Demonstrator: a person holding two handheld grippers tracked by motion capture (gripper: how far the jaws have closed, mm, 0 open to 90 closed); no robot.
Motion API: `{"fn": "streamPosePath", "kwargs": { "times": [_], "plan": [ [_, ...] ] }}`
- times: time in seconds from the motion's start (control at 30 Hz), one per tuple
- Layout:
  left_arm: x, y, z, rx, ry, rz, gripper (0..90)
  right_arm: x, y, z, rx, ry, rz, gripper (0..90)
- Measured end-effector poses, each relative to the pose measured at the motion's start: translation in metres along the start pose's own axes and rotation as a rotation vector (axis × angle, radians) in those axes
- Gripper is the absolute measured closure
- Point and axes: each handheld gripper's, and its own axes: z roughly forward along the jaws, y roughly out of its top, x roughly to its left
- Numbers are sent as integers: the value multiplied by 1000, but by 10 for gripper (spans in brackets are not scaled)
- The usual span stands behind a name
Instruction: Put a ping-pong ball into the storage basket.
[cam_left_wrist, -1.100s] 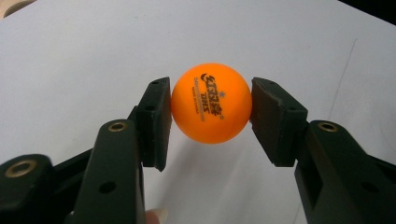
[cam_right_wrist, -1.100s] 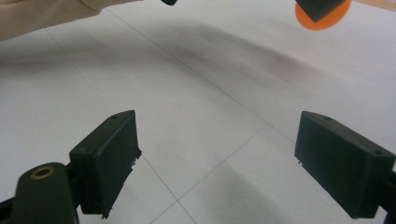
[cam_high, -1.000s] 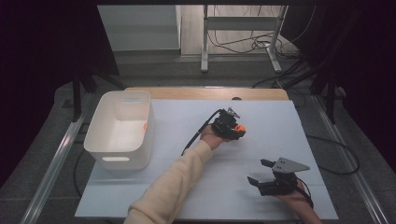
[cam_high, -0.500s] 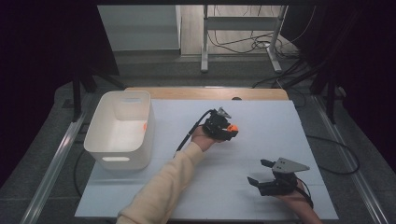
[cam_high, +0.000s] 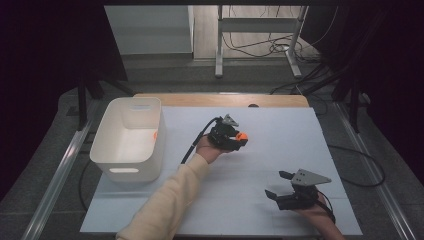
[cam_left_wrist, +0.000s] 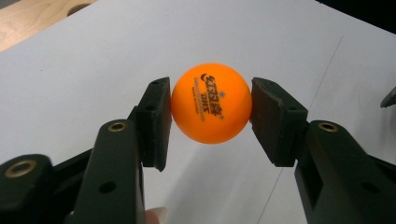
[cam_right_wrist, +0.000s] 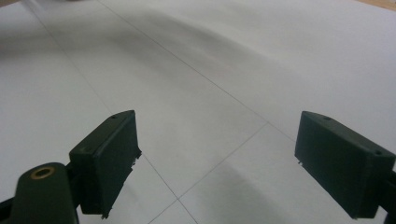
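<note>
High view: left tool (cam_high: 239, 138) pinching orange ball (cam_high: 242, 136) (mid-table), white bin (cam_high: 131, 137) nearby.

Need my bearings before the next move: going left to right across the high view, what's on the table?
White bin → left hand-held gripper clamping the orange ball → right hand-held gripper, jaws apart.

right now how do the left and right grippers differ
The left gripper is shut on an orange ball; the right gripper is open with nothing between its jaws. In the high view the left gripper is out mid-table, while the right gripper sits near the table's front edge. Both have black jaws.
</note>
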Motion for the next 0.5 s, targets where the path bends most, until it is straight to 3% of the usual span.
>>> {"fn": "streamPosePath", "kwargs": {
  "times": [0.5],
  "plan": [
    [3,-7,-24,-23,21,-6,502,0,0,1,9,-7,-3,140]
  ]
}}
